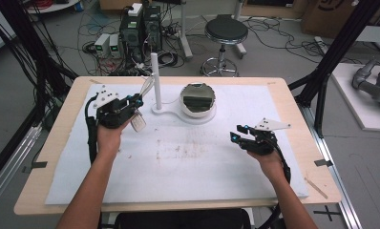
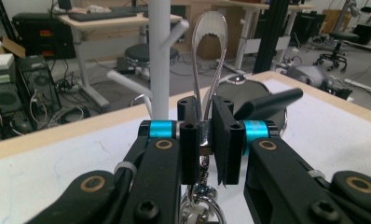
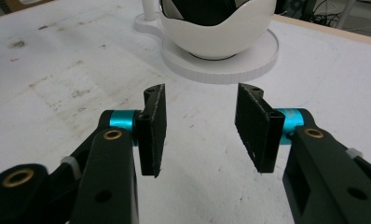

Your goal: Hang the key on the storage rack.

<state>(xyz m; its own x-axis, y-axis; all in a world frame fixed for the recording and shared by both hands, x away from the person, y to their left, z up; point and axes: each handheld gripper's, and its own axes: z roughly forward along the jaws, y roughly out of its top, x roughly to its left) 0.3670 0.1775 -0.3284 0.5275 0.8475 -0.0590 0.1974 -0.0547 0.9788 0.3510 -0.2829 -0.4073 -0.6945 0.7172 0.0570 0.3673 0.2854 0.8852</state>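
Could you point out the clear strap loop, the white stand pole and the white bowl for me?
Clear strap loop (image 2: 210,28), left gripper view: top of its arch, above the left tool (image 2: 206,135) clamping it.
White stand pole (image 1: 155,81), high view: middle of the upright.
White bowl (image 3: 216,39), right gripper view: front of its outer wall.

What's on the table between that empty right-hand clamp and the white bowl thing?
Nothing: in the right gripper view only bare, lightly stained white mat lies between the open right gripper and the white bowl.
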